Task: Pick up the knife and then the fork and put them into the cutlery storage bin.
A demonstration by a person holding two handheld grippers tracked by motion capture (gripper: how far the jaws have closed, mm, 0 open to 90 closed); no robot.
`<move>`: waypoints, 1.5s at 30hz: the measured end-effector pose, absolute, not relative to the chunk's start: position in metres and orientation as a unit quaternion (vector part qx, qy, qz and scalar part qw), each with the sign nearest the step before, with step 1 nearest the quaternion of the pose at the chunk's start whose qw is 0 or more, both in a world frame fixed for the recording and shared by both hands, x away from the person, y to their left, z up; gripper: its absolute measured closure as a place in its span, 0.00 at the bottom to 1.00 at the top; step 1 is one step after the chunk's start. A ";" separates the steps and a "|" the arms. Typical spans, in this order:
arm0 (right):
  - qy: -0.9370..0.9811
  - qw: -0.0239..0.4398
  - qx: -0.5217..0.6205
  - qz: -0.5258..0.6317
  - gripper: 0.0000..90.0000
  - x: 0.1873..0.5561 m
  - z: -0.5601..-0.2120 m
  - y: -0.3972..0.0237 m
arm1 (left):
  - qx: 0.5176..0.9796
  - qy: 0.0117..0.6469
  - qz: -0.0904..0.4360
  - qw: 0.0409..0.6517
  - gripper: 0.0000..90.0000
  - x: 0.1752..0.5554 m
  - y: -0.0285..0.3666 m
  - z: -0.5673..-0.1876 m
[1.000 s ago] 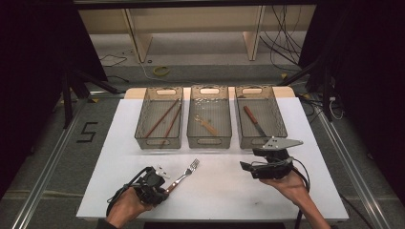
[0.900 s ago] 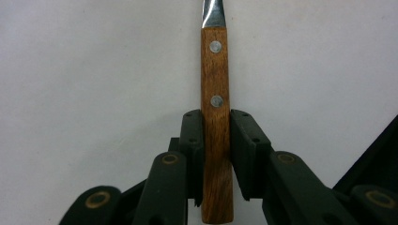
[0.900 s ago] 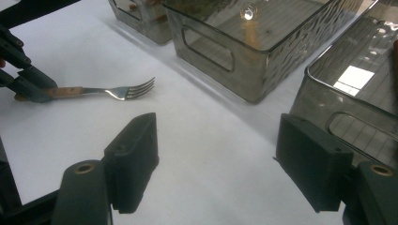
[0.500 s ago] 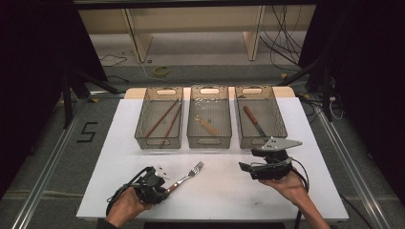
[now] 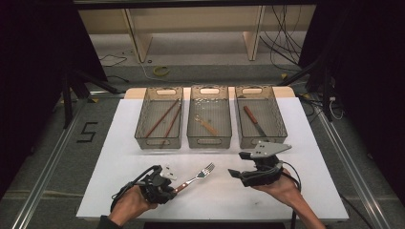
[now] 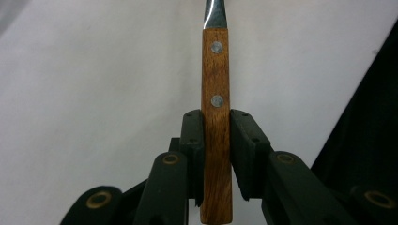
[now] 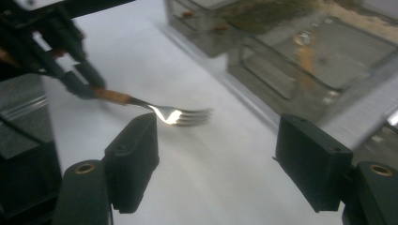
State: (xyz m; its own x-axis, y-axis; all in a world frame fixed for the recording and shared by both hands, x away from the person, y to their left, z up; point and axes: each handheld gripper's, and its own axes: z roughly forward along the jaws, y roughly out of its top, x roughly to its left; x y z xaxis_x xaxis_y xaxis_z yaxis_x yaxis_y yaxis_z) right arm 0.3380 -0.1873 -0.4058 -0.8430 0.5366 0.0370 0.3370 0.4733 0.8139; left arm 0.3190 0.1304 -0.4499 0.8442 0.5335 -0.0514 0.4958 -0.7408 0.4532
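A fork (image 5: 198,175) with a wooden handle and steel tines points up and right over the white table top (image 5: 296,119). My left gripper (image 5: 168,186) is shut on its handle; in the left gripper view both pads clamp the riveted wood (image 6: 216,103). My right gripper (image 5: 234,172) is open and empty, to the right of the tines and aimed left at them. In the right gripper view its wide-set pads (image 7: 133,159) frame the tines (image 7: 180,115) farther off, with the left gripper (image 7: 82,82) behind.
Three clear bins stand in a row at the table's far side. The left bin (image 5: 143,125) holds two brown chopsticks (image 5: 165,118), the middle bin (image 5: 224,121) a small wooden utensil (image 5: 206,125), the right bin (image 5: 279,121) a wooden-handled knife (image 5: 254,121).
My right gripper has slid left toward the fork's tines. The left gripper and the fork have stayed where they were.
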 end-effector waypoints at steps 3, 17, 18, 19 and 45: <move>0.866 0.101 0.221 0.437 0.34 0.332 -0.406 -0.172 | 0.939 0.253 0.035 0.232 0.84 0.320 0.118 -0.446; 0.924 0.068 0.105 0.363 0.39 0.320 -0.424 -0.128 | 0.953 0.190 0.018 0.236 0.84 0.316 0.085 -0.441; 0.927 0.067 0.100 0.356 0.40 0.320 -0.426 -0.127 | 0.954 0.187 0.018 0.235 0.84 0.316 0.084 -0.441; 0.929 0.070 0.094 0.352 0.40 0.321 -0.428 -0.125 | 0.954 0.185 0.018 0.237 0.84 0.315 0.083 -0.440; 0.956 0.042 0.019 0.289 0.75 0.314 -0.450 -0.104 | 0.963 0.137 0.003 0.234 0.84 0.304 0.070 -0.432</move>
State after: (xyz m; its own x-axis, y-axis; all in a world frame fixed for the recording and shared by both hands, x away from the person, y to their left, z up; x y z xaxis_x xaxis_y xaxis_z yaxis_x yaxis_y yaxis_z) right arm 0.3141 -0.1042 -0.4499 -0.9958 0.0610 -0.0689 0.0127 0.8325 0.5539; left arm 0.3037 0.0700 -0.4316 0.9624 0.2654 -0.0578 0.2623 -0.8534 0.4505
